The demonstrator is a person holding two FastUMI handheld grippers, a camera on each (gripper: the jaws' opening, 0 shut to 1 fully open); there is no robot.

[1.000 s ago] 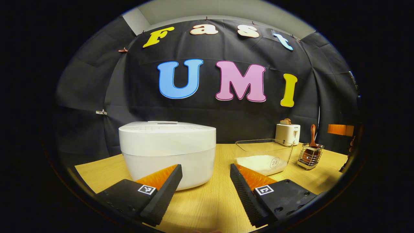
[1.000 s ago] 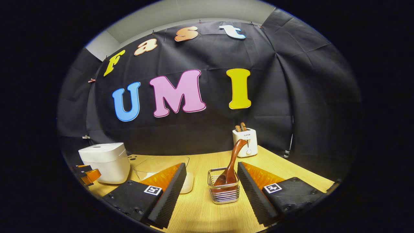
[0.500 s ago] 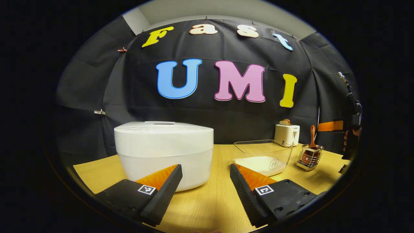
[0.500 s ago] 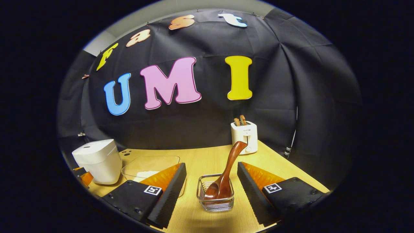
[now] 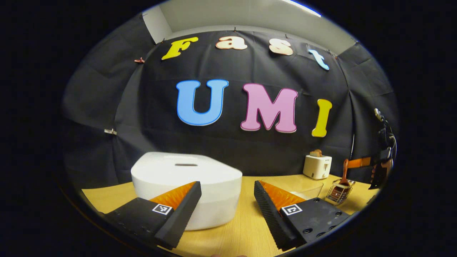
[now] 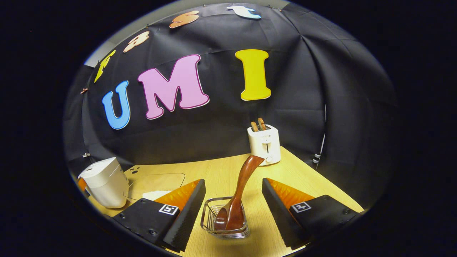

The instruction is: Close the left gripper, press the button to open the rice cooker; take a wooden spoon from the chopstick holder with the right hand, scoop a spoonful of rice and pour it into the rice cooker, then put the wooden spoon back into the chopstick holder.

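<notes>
Rice cooker (image 5: 185, 189), lid down, sits on the table (image 5: 239, 228) just ahead of the left claw (image 5: 227, 194), whose fingers are spread wide with nothing between them. Wooden spoon (image 6: 237, 196) stands tilted in the wire chopstick holder (image 6: 223, 223), its handle leaning toward the toaster (image 6: 264, 142). Right claw (image 6: 234, 194) gapes open around the spoon, apparently not touching it. Between cooker and holder lies a clear rice container (image 6: 153, 184).
</notes>
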